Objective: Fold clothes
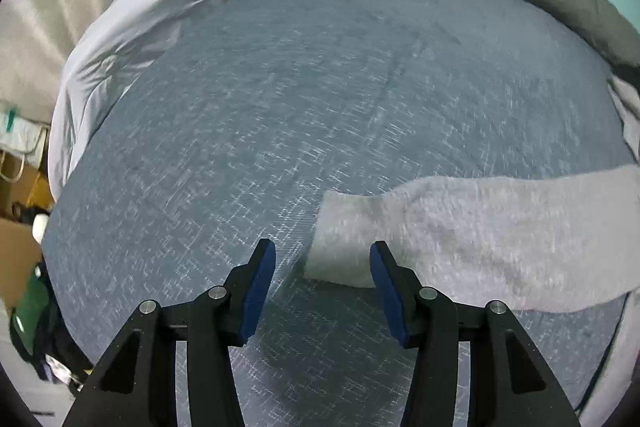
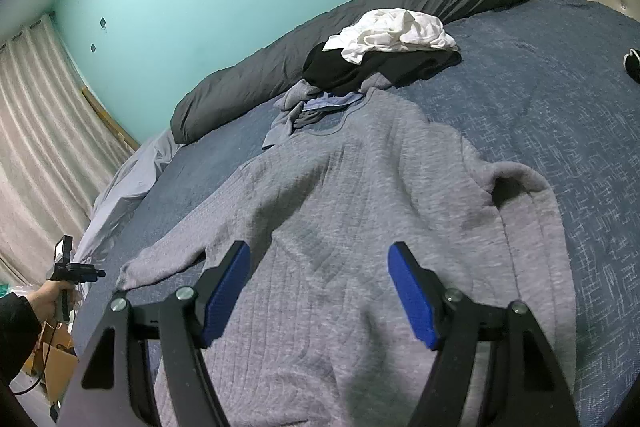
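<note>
A grey knit sweater [image 2: 360,207] lies spread flat on the blue bedspread [image 2: 560,87], collar toward the far side. My right gripper [image 2: 319,249] hovers open above its lower body with nothing between the blue pads. One sleeve [image 1: 480,239] stretches left across the cover. Its cuff [image 1: 340,243] lies just beyond and below my left gripper [image 1: 323,251], which is open and holds nothing. In the right wrist view a hand [image 2: 52,297] holds the left gripper's handle off the sleeve's end.
A pile of clothes sits beyond the collar: a white garment [image 2: 392,31], a black one [image 2: 360,67] and bluish ones [image 2: 312,103]. A dark grey rolled duvet [image 2: 360,3] lines the far edge. A pale sheet [image 1: 140,27] is bunched at the bed's left. Boxes [image 1: 16,227] stand on the floor.
</note>
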